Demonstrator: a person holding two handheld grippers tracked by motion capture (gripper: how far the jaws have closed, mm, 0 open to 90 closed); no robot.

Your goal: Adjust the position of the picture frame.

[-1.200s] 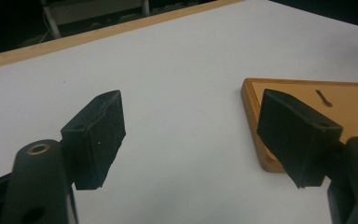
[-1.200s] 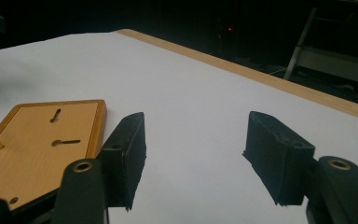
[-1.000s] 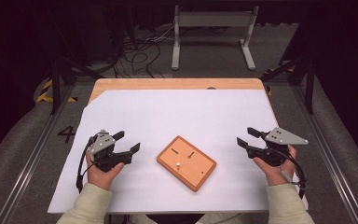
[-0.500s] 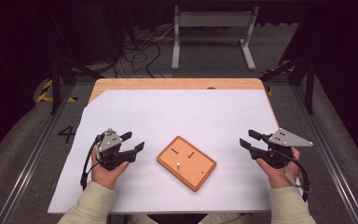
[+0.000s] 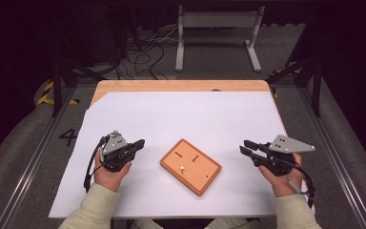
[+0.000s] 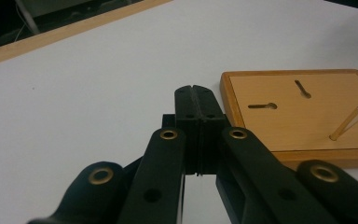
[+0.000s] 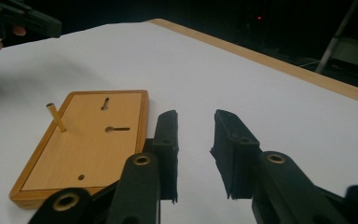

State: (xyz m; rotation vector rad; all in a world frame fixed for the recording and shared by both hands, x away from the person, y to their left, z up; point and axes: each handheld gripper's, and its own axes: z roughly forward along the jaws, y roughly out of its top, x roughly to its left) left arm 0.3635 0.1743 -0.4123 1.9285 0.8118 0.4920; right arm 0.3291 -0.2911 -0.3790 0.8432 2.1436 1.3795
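A flat wooden board (image 5: 190, 166) lies on the white sheet between my two grippers, with a short metal peg (image 5: 183, 168) standing in it beside two dark keyhole slots. My left gripper (image 5: 140, 143) rests left of the board and points at it. In the left gripper view its jaws (image 6: 192, 88) have just been closing and now meet, nothing between them, the board (image 6: 303, 116) just beyond. My right gripper (image 5: 244, 147) sits right of the board. Its jaws (image 7: 196, 116) have been closing but a gap remains, with nothing in it. The board (image 7: 86, 140) and peg (image 7: 56, 116) lie to its left.
A white sheet (image 5: 186, 114) covers most of the table, and the wooden table edge (image 5: 181, 86) runs along the far side. A metal stand (image 5: 217, 28) and cables (image 5: 143, 47) are on the floor beyond. The left gripper (image 7: 51, 28) shows far off in the right gripper view.
The left gripper's jaws have gone from wide apart to fully together. The right gripper's jaws have narrowed. Both hands stay about where they were, and the board has not moved.
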